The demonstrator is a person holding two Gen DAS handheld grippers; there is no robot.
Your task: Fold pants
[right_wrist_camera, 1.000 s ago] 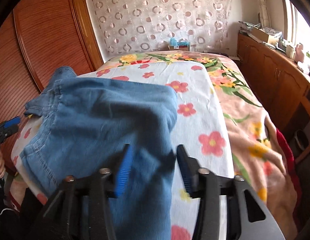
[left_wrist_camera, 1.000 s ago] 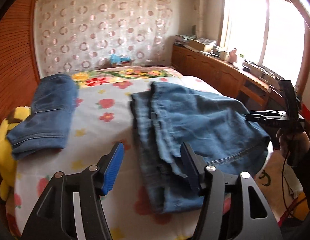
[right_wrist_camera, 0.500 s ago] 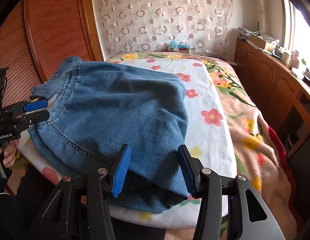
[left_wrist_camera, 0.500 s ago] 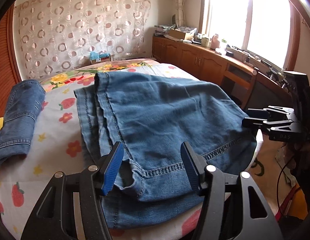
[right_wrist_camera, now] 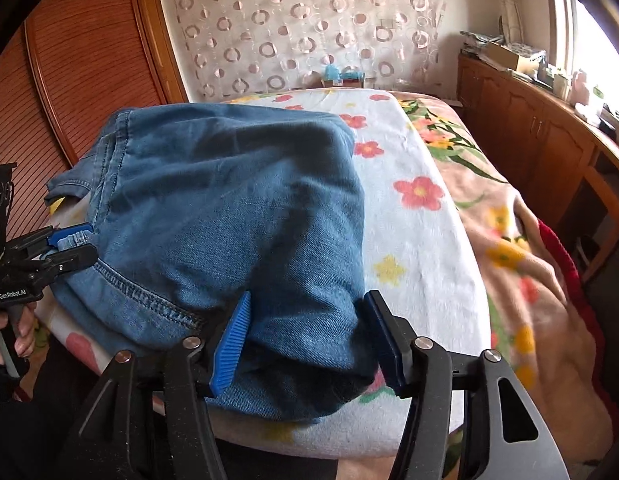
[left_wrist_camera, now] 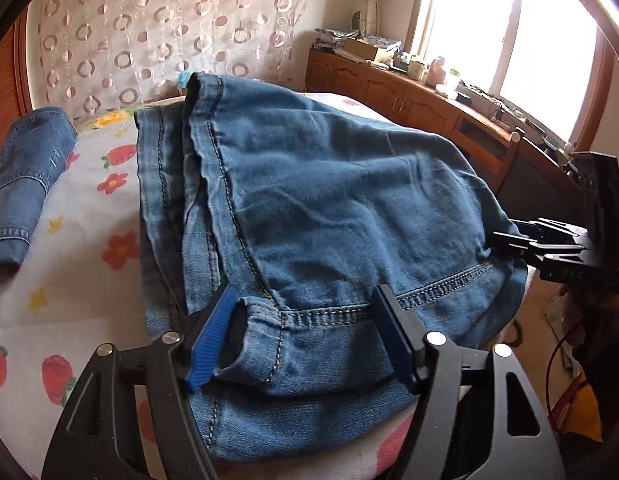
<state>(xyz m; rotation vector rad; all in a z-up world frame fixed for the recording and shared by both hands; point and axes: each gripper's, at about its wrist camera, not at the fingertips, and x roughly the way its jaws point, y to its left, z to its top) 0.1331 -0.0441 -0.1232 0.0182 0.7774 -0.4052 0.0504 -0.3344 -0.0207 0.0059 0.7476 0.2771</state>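
pants [left_wrist_camera: 329, 208] | soft blue denim, folded, stitched hems | floral bedsheet [left_wrist_camera: 89, 248]

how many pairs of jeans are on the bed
2. One pair of jeans lies folded at the near edge of the bed, just ahead of both grippers. A second folded pair sits at the far left; more could be hidden.

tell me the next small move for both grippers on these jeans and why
Probably ease both grippers back and up, off the near edge. The jeans lie folded flat on the flowered bedspread. The left gripper and right gripper have just been opening, and denim sits between the pads but they no longer seem to press it. So the fold looks released.
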